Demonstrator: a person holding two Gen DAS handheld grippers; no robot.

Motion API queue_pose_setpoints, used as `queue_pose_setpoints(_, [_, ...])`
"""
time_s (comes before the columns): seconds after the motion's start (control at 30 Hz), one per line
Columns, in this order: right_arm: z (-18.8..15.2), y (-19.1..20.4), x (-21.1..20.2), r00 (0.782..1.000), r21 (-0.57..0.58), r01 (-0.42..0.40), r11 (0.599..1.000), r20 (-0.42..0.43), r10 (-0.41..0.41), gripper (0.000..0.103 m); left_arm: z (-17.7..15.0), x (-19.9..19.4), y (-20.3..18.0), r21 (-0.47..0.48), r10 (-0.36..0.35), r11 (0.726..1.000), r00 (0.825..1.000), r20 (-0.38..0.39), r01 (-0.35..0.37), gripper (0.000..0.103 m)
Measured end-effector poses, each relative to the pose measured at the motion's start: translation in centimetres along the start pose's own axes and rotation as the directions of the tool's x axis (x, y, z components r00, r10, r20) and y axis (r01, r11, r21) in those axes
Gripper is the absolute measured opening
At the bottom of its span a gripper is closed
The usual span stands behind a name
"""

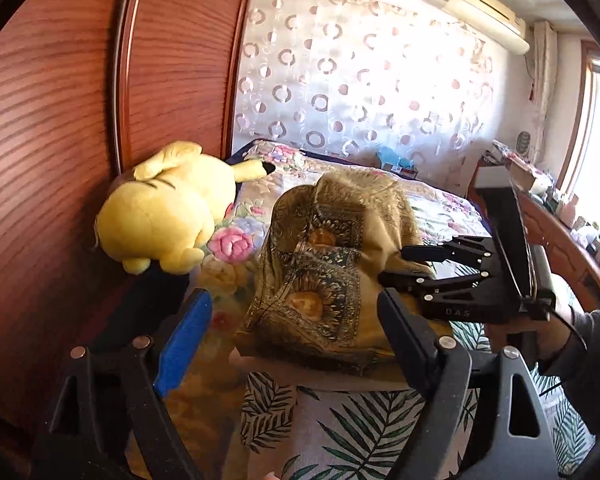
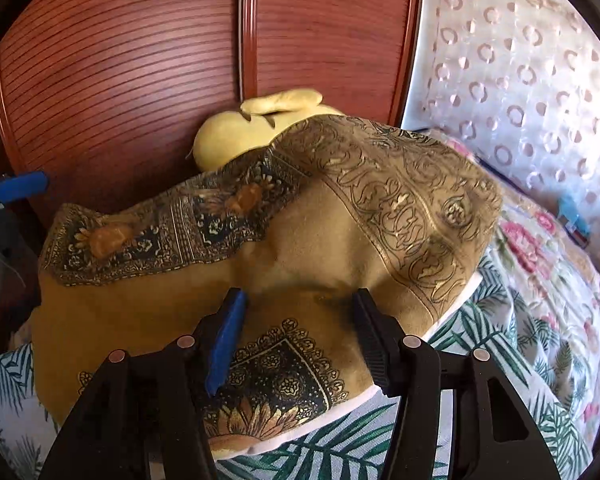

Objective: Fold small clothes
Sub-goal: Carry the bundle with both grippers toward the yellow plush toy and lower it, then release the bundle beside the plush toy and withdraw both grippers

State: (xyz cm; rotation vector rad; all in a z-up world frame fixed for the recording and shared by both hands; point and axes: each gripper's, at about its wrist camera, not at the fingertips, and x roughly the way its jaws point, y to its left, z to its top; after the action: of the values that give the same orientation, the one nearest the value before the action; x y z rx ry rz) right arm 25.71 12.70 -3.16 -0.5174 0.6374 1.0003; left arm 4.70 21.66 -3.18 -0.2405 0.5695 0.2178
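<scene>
Black ribbed gripper fingers (image 2: 374, 344) above soft, rumpled mustard garment (image 2: 284, 232)

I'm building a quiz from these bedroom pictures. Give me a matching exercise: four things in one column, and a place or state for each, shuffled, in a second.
Things:
1. plush toy
2. mustard cloth
3. left gripper
4. air conditioner

Places or states:
A. high on the wall
B. jaws open, nothing between them
C. against the wooden wardrobe
D. rumpled on the leaf-print sheet

Pairs: 1-C, 2-D, 3-B, 4-A
</scene>
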Motion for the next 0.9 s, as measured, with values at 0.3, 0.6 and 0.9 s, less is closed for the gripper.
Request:
queue_pose_setpoints(0.3, [-2.2, 1.0, -7.7, 0.997, 0.087, 0.019, 0.996, 0.072, -0.025, 0.057, 0.6, -2.3, -3.1, 0.062, 0.010, 0.998, 0.999, 0.038, -0.012, 0.085])
queue_pose_setpoints(0.6, [-7.3, 1.5, -15.7, 0.974, 0.231, 0.112, 0.966, 0.166, -0.153, 0.062, 0.4, -3.6, -8.6, 0.144, -0.096, 0.986, 0.994, 0.051, 0.088, 0.085])
queue_pose_setpoints(0.9, [-12.1, 2.5, -22.5, 0.929, 0.358, 0.210, 0.910, 0.218, -0.300, 0.081, 0.5, -5.2, -14.9, 0.224, -0.200, 0.957, 0.978, 0.055, 0.184, 0.085])
